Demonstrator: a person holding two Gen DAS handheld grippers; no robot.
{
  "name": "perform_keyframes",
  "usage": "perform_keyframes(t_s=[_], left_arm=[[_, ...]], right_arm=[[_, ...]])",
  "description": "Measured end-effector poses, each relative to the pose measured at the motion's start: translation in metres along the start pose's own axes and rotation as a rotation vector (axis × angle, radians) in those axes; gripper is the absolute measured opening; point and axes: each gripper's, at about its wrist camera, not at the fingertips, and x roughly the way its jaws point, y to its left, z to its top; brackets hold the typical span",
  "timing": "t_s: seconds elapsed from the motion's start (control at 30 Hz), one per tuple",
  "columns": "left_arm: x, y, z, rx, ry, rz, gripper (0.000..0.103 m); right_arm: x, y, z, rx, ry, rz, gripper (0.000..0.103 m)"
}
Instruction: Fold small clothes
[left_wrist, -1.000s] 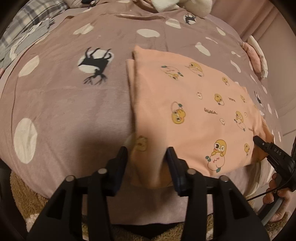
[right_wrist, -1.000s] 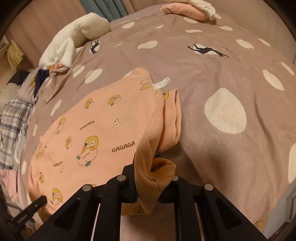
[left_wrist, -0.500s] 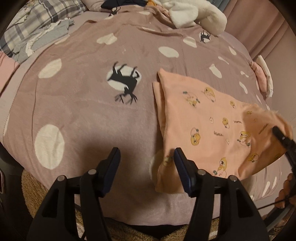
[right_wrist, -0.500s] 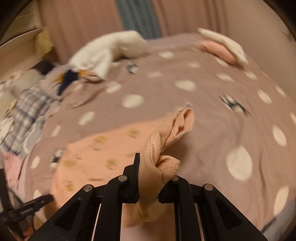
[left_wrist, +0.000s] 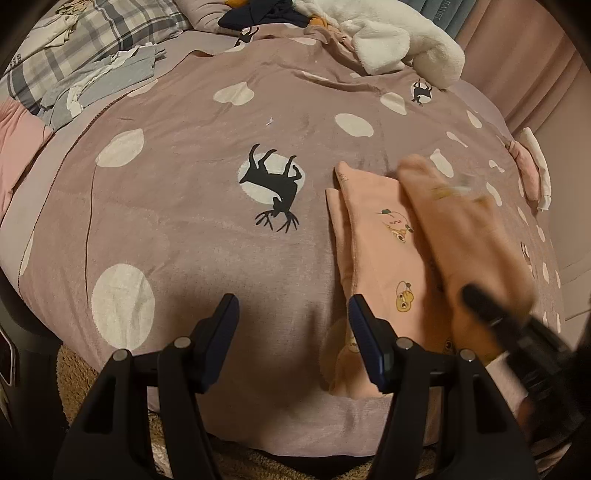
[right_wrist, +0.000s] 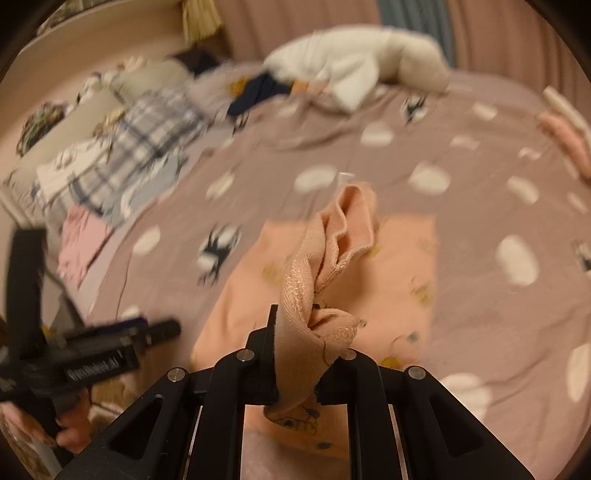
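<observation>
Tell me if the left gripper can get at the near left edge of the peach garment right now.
Probably yes. The left gripper is open and empty, and the peach garment has its edge lying flat beside its right finger, uncovered. The right gripper holds the other side up.

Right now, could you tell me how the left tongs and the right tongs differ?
The left tongs, which have just been opening, stand open and empty above the bedspread; the right tongs are clamped on the peach garment, holding it lifted. Both are black.
</observation>
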Motion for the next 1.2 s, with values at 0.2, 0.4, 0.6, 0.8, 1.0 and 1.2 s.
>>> perform_keyframes(t_s=[0.2,0.4,0.6,0.8,1.0,1.2], left_arm=[[0.001,-0.003,0.002,0.008,0.005,-0.010,0.061],[-0.004,-0.011,0.006,0.033,0.005,-0.048,0.061],[-0.014,-0.030,0.011,0.081,-0.007,-0.165,0.071],[-0.004,-0.052,0.014,0.124,0.041,-0.308,0.074],[0.019,-0.070,0.007,0.152,0.130,-0.312,0.073],[0.029,-0.083,0.003,0.196,0.160,-0.323,0.053]], right_arm=[[0.025,0.002,-0.014,0.002,0.112,0.025,0.015],[0.006,-0.010,-0.012,0.049,0.103,0.091,0.020],[-0.036,-0.021,-0.013,0.064,-0.008,0.070,0.057],[-0.057,-0.048,-0.012,0.135,-0.076,-0.019,0.063],[-0.059,-0.076,-0.021,0.237,-0.065,-0.069,0.063],[-0.056,-0.086,-0.033,0.274,-0.035,-0.097,0.063]])
